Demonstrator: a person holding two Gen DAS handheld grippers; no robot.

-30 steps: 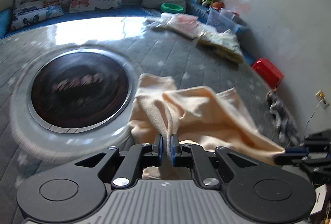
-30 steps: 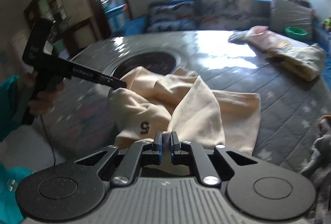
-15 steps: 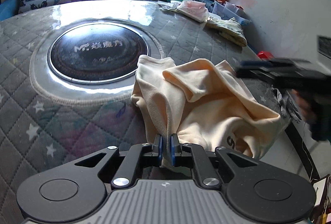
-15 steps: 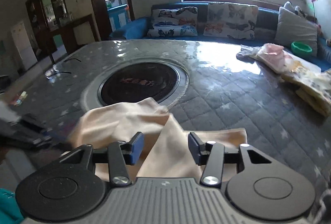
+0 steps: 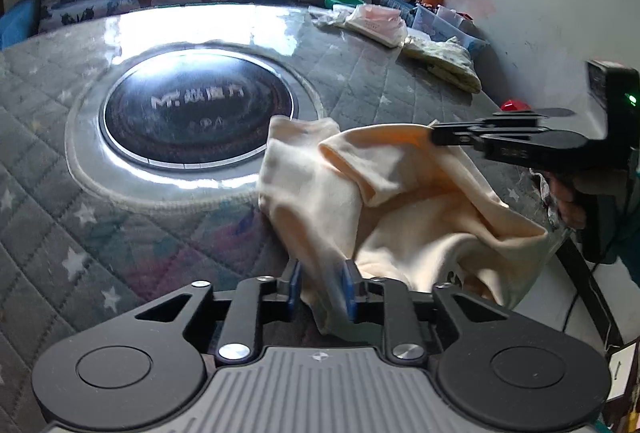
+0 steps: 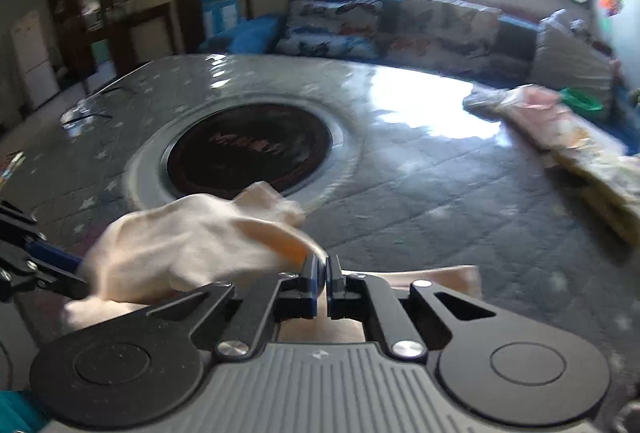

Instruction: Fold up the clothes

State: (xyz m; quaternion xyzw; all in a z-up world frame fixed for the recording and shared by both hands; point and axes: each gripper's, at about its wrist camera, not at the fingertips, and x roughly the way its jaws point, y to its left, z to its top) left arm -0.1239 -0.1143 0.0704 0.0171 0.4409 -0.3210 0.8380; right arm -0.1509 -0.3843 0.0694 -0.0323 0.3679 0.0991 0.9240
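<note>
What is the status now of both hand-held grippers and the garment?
Left hand-held gripper opening, cloth between its fingers. Right hand-held gripper shut on cream garment, bunched on quilted table. Nothing in the way.

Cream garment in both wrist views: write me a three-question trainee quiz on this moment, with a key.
1. True or false: the cream garment lies flat and neatly folded.
2. What does the right gripper pinch? A: a cushion. B: the cream garment. C: a green bowl.
3. What shape is the dark inset beyond the garment?
Key: 1 false, it is bunched up; 2 B; 3 round.
</note>
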